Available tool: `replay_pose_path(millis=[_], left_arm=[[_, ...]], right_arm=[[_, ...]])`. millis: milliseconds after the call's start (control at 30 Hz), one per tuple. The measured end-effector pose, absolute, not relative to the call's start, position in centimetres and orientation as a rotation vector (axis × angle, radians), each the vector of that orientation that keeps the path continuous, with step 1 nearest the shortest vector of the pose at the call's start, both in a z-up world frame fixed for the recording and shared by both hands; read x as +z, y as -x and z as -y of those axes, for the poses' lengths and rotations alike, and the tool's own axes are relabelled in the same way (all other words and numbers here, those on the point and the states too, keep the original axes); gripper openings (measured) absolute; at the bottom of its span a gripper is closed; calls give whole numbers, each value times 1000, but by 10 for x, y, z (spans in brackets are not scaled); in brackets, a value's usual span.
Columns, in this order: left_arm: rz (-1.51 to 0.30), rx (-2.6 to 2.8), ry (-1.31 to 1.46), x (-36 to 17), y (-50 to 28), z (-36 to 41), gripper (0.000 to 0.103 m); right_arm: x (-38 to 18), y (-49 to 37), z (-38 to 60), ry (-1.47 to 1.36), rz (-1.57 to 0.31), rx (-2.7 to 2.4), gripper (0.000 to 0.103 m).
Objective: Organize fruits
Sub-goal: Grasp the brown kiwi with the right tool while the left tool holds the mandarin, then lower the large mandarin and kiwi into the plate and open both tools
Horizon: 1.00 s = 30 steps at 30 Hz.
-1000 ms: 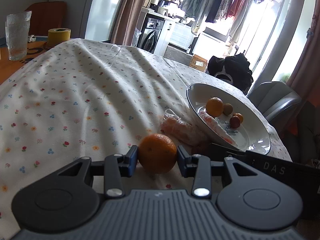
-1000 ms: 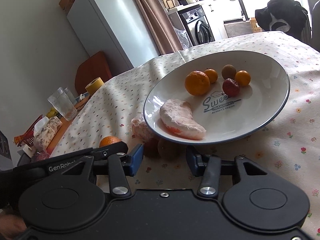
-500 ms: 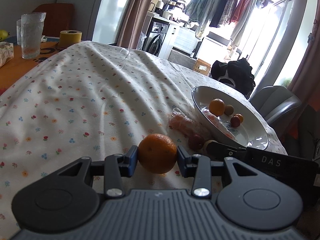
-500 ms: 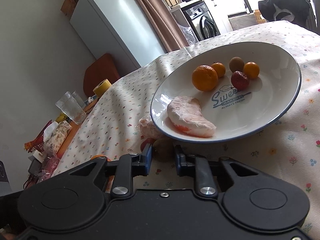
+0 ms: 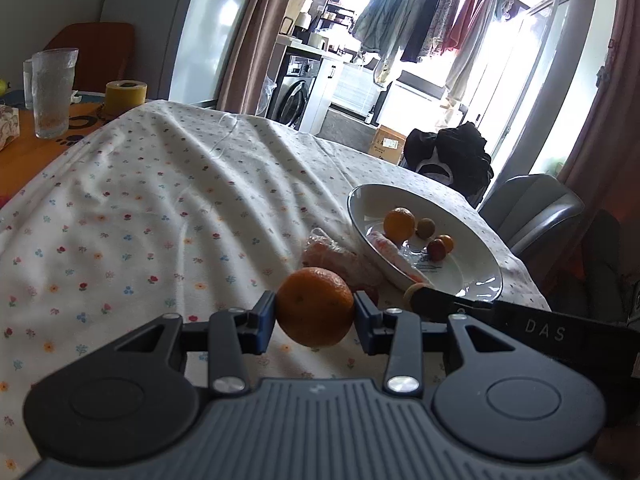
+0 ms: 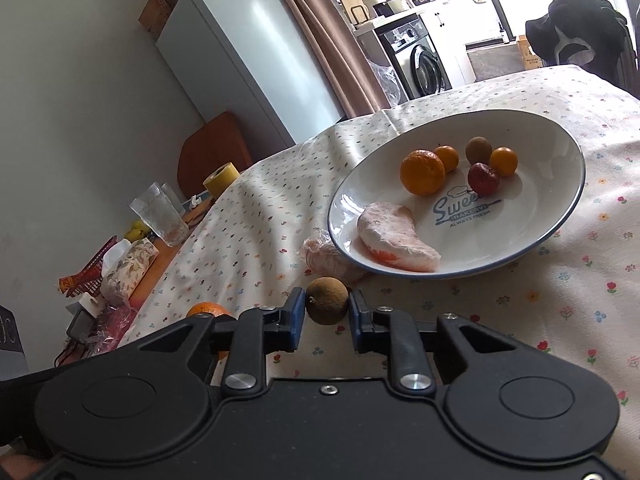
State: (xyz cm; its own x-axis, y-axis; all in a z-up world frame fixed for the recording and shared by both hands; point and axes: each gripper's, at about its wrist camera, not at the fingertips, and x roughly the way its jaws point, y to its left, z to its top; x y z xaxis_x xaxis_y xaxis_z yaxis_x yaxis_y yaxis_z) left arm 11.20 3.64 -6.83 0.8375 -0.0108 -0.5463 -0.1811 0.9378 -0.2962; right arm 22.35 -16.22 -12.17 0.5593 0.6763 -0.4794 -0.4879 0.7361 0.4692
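Observation:
My left gripper [image 5: 315, 316] is shut on an orange [image 5: 315, 306] and holds it above the flowered tablecloth. My right gripper [image 6: 326, 312] is shut on a small brown round fruit [image 6: 327, 300], lifted just off the cloth in front of the plate. The white plate [image 6: 560, 216] holds an orange [image 6: 422, 172], two small orange fruits, a brown fruit [image 6: 478, 150], a red fruit [image 6: 483, 178] and a wrapped pink wedge [image 6: 396, 238]. A wrapped peeled fruit [image 6: 324, 258] lies on the cloth by the plate's left rim. The plate also shows in the left wrist view [image 5: 480, 264].
A drinking glass [image 5: 54, 92] and a yellow tape roll [image 5: 126, 94] stand on the bare wood at the far left. Snack packets and a tissue pack [image 6: 128, 266] lie there too. A grey chair [image 5: 536, 208] stands beyond the table's right end.
My right gripper closed on the small brown fruit and lifted it off the cloth. My left gripper rose with the orange and drew back from the plate.

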Motion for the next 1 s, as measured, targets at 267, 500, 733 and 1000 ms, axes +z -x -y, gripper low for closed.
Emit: replay_pose_path(millis=[267,500,733,1000], left_arm=[[-551,64,325,-55,-114,-18,40],[-541,35,318,-50,-122,-5,40],[-544,14,312,-48,-132,6,40],[-549,-12,301,-48,-144,20,40]], right_arm=[[-108,-214,176,-289,-657,702,22],[-99,-215,193,-278,-621,672,22],[-94,-220,209,-259,-608,634,22],[-91,-225,223,-224,-609,604,22]])
